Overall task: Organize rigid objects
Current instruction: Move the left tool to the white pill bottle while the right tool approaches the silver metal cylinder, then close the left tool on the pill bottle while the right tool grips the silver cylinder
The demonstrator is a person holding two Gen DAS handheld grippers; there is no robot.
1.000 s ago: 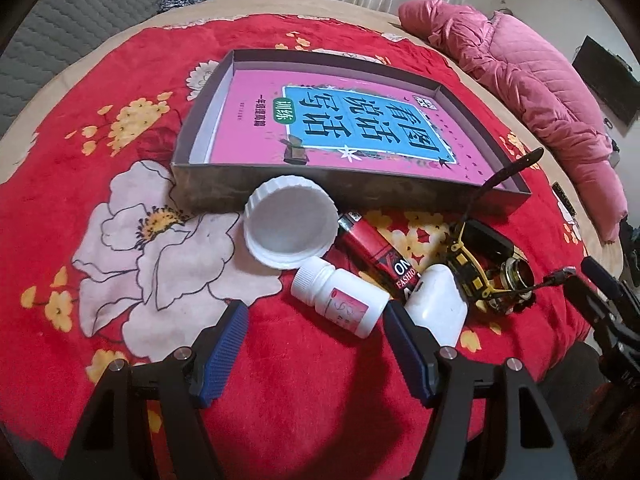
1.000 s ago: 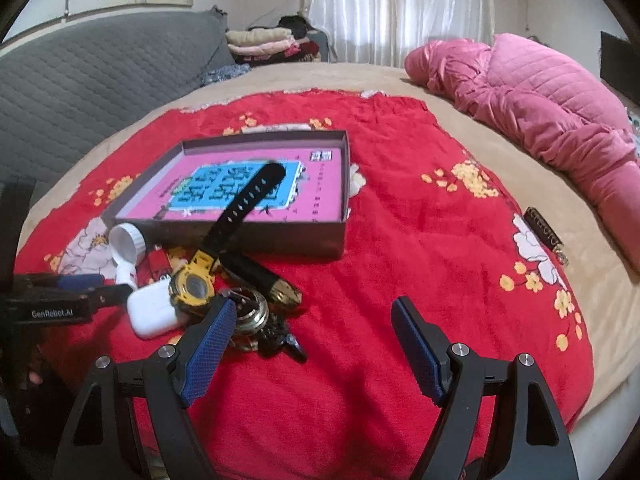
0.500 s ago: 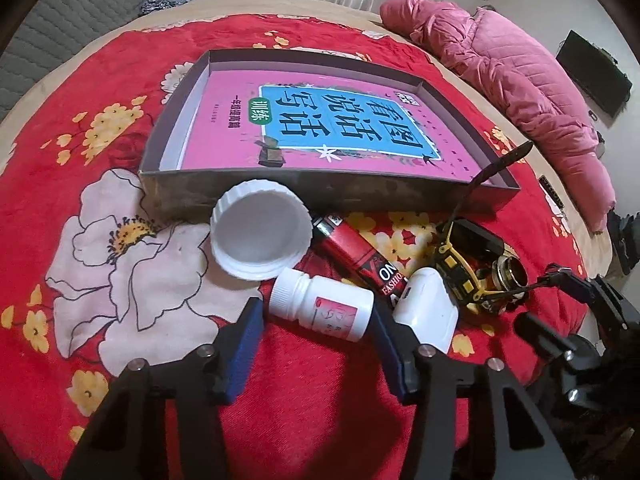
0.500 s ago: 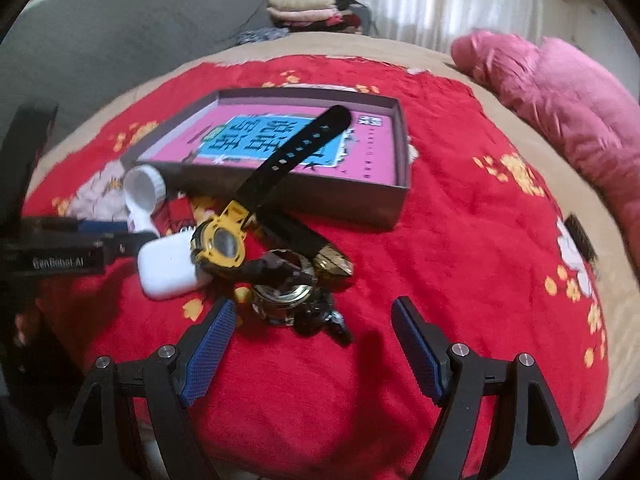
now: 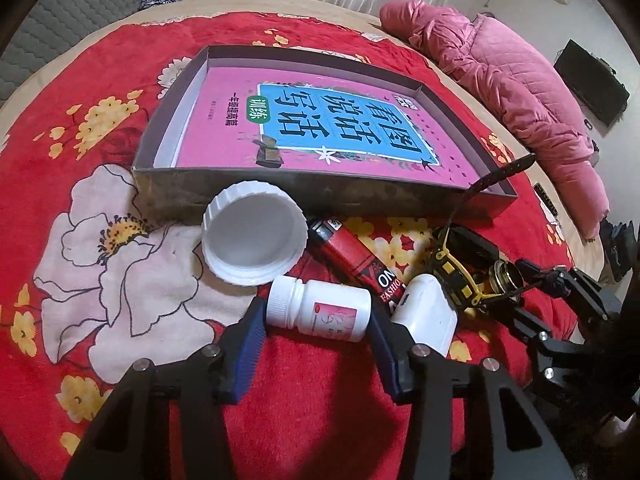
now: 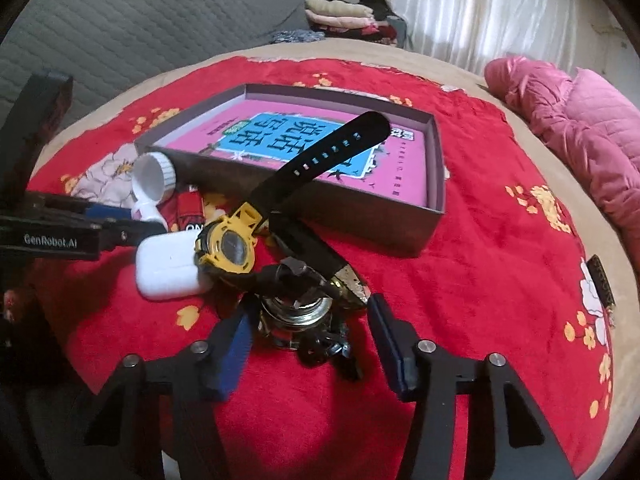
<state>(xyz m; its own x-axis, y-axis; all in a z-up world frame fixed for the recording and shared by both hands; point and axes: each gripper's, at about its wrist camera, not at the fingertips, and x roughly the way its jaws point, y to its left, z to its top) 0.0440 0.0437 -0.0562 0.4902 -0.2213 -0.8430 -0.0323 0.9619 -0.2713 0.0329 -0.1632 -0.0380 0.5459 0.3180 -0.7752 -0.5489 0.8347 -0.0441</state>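
A small white bottle [image 5: 320, 312] lies on its side on the red blanket. My left gripper [image 5: 316, 320] is closing on it, pads touching its cap and its base. Beside it lie a white lid [image 5: 252, 240], a red lighter [image 5: 352, 256] and a white earbud case [image 5: 428, 312]. A yellow watch [image 6: 228, 248] leans its black strap on the wall of the grey box [image 5: 240, 192], which holds a pink book [image 5: 340, 120]. My right gripper [image 6: 310, 320] is closing around a round metal gadget [image 6: 296, 308]; a gap still shows at the right pad.
A black piece with a gold tip [image 6: 344, 276] lies just behind the gadget. A pink quilted coat [image 5: 500, 80] lies along the bed's far right. A grey padded headboard [image 6: 140, 20] stands behind. A small dark item [image 6: 600, 280] rests near the right bed edge.
Left jaws have narrowed onto the ends of the white bottle. My right gripper has dropped forward over the metal gadget, rolled a little, and its jaws have narrowed from wide open.
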